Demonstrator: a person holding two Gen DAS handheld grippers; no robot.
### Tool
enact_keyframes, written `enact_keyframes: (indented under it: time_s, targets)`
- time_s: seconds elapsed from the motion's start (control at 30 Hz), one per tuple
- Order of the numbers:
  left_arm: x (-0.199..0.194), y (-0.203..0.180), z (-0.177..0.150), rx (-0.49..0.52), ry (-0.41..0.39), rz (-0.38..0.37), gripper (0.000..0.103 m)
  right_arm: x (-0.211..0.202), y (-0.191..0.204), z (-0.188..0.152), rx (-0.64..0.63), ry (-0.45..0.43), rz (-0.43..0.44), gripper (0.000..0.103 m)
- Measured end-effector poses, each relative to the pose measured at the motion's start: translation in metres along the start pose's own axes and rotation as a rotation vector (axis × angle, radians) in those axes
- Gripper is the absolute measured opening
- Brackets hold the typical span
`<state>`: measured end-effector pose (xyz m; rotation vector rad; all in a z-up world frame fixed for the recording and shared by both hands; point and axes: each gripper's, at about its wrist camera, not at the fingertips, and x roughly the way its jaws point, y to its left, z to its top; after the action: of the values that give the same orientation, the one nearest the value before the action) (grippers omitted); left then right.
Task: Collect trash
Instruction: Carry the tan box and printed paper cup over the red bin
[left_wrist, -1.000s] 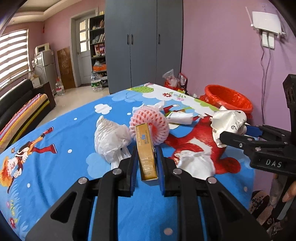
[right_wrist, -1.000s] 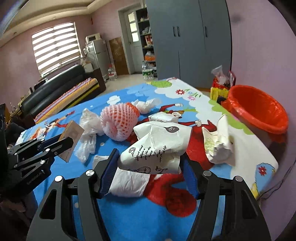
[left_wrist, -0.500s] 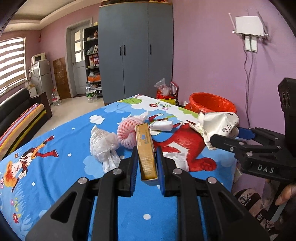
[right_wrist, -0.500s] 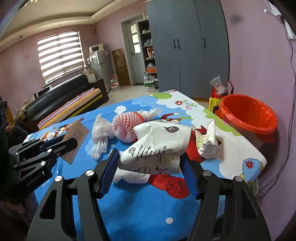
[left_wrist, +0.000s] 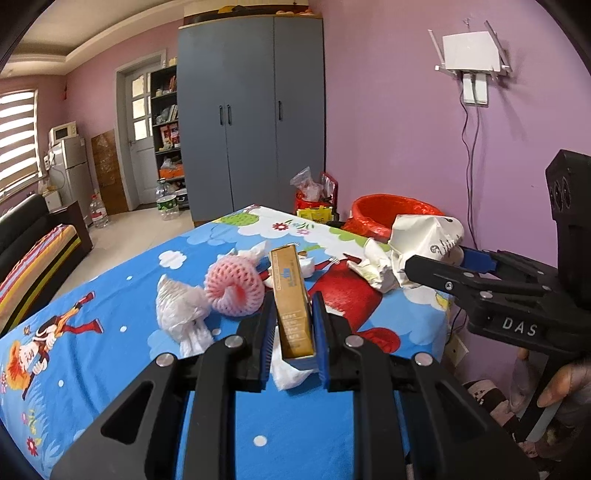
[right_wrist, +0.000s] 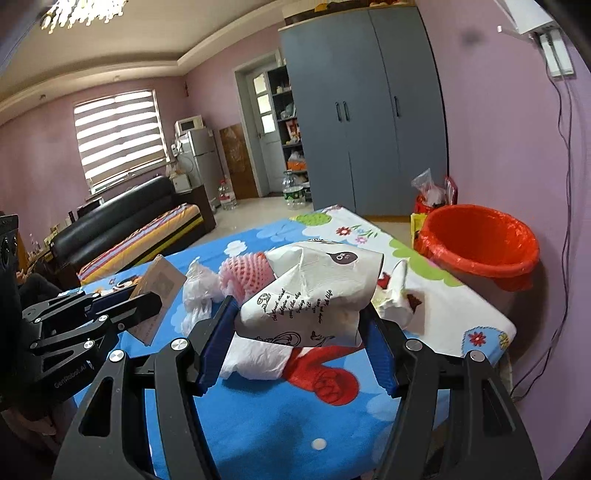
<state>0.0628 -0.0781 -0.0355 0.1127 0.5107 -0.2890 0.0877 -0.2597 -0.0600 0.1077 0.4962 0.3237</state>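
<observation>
Both hand-held grippers have lifted clear of the cartoon-print blue tablecloth (left_wrist: 110, 295) over the past second, each with a piece of rubbish, and the table now sits lower and farther off in both wrist views than it did then. The left gripper (left_wrist: 293, 328) is clamped tight on a slim gold cardboard carton (left_wrist: 291, 306), held upright between its blue pads. The right gripper (right_wrist: 299, 332) stands about half open, its pads pressed against the sides of a crumpled white paper bag with black lettering (right_wrist: 314, 295).

The lift suggests pickup is done for these 2 items and the carry to the bin comes next. The round bin lined with a red plastic bag (right_wrist: 480, 243) stands off the table's far right corner, against the pink wall, mouth open and nothing over it.

Still on the cloth: a pink foam fruit net (left_wrist: 234, 291), a white plastic bag (left_wrist: 177, 310) just beside it, and crumpled white paper (left_wrist: 376, 266) near the right edge. The right gripper has the shorter, open path along that edge; the left must cross above the leftover litter, with the right gripper between it and the bin.
</observation>
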Motion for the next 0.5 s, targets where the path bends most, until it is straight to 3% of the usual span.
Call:
enact_keyframes:
  time_s: [0.33,0.5]
  targets:
    - [0.024,-0.027,0.019,0.044,0.001,-0.043,0.019,-0.01,-0.045,0.004,0.06,-0.036,-0.051,0.062]
    - [0.047,-0.049,0.034,0.049,0.013,-0.112,0.019,-0.014,-0.071,0.007,0.075,-0.057,-0.087,0.062]
